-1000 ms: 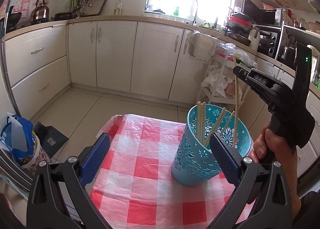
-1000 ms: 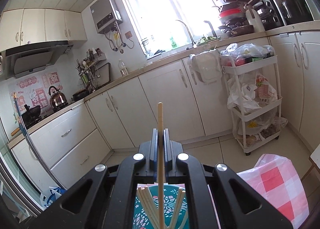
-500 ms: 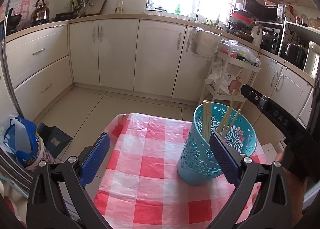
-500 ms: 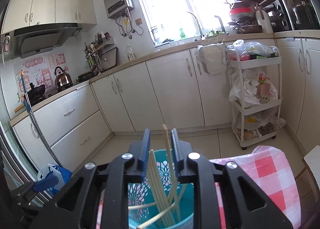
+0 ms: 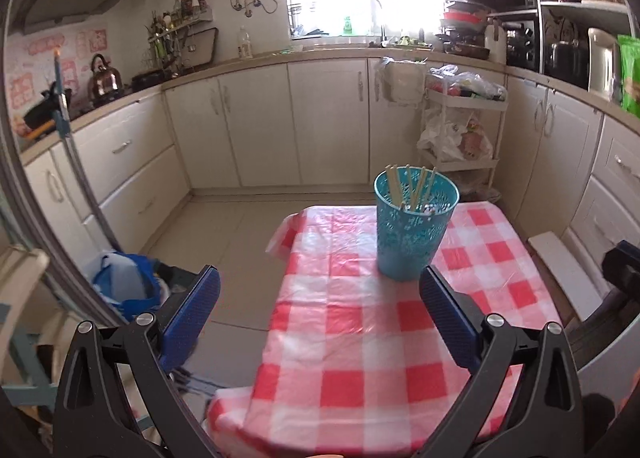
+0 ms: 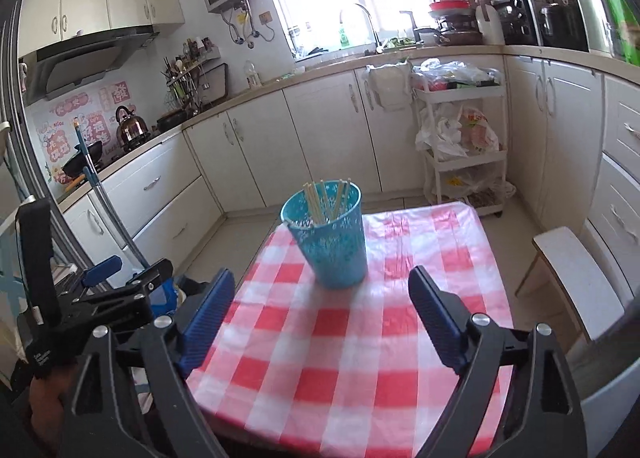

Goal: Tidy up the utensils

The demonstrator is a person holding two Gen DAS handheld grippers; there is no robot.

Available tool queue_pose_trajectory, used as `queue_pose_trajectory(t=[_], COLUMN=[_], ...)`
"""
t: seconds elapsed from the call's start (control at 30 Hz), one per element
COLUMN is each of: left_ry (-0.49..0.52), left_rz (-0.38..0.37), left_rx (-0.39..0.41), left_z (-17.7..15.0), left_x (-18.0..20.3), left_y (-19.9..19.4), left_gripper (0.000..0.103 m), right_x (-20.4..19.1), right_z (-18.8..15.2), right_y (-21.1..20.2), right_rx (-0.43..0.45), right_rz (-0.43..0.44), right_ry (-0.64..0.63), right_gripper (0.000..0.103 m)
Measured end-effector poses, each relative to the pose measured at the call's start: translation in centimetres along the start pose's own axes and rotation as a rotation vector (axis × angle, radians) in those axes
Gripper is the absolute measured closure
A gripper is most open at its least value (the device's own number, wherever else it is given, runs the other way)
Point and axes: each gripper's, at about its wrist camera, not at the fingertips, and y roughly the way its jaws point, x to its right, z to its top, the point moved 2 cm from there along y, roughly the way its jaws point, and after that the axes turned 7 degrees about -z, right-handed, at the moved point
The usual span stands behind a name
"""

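Nearest in the left wrist view, the left gripper [image 5: 319, 300] fills the bottom of the frame with its two blue-padded fingers [image 5: 192, 316] spread wide and nothing between them. The right wrist view shows the same of the right gripper [image 6: 321, 304]: two fingers [image 6: 434, 310] wide apart and empty, low in the frame. At its left edge the left gripper shows again from the side.

Beyond the fingers lies one table [image 5: 360, 338] under a red-and-white checked cloth. On it, toward the far edge and just right of centre in the left view, stands one turquoise perforated cup [image 5: 414, 228], upright. In the right view the cup [image 6: 330, 236] sits just left of centre. Inside it stand the chopsticks [image 5: 412, 188], leaning against the rim; about six tips show, though they overlap and the exact count is hard to make out. In the right view the chopsticks [image 6: 326, 198] fan out above the rim.

Farther back, at the right of the left view, is one white three-tier cart [image 5: 460, 130] holding bags, and at upper left one kettle [image 5: 105, 76] sits on the kitchen counter.

A second ago the right gripper was clamped on a single chopstick above the cup. Half a second ago its fingers had parted with that stick dropping in. Now the stick is in the cup, and both grippers have drawn back, so the cup looks smaller and farther off.
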Motion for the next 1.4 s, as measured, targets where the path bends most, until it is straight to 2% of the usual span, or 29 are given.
queue_pose_trajectory(t=[0.07,0.23,0.43,0.57,0.83,1.4], left_ry=[0.008,-0.025,-0.11,-0.123,-0.118,-0.106], left_rz=[-0.028,-0.091,-0.126,-0.071,-0.074,-0.073], left_rx=[-0.008,-0.044,-0.06,-0.041,0.03,0.032], left_z=[-1.4,-5.2,-9.0,-10.5,-10.6,-11.1], left_x=[0.2,1.1,0.4,-0.1,0.0,1.1], left_y=[-3.8,-12.3,-18.8,-21.4,-24.8,-27.0], left_gripper=[0.007,0.007,0.007,0.007,0.007,0.007], right_x=[-0.5,-2.8,-5.7,-5.6,-6.0,-5.8], right_z=[-1.5,-5.5,-9.4,-10.1,-11.0,-11.6], right_y=[-4.4,-13.3,-19.4,-21.3,-23.7,-25.9], right_rx=[-0.01,-0.008,-0.004,0.003,0.018,0.038], right_rz=[-0.009,-0.007,-0.001,-0.012,-0.009,0.016], right_ry=[0.002,-0.003,-0.089,-0.073,-0.086,-0.077], right_gripper=[0.009,0.007,0.007,0.007,0.007,0.007])
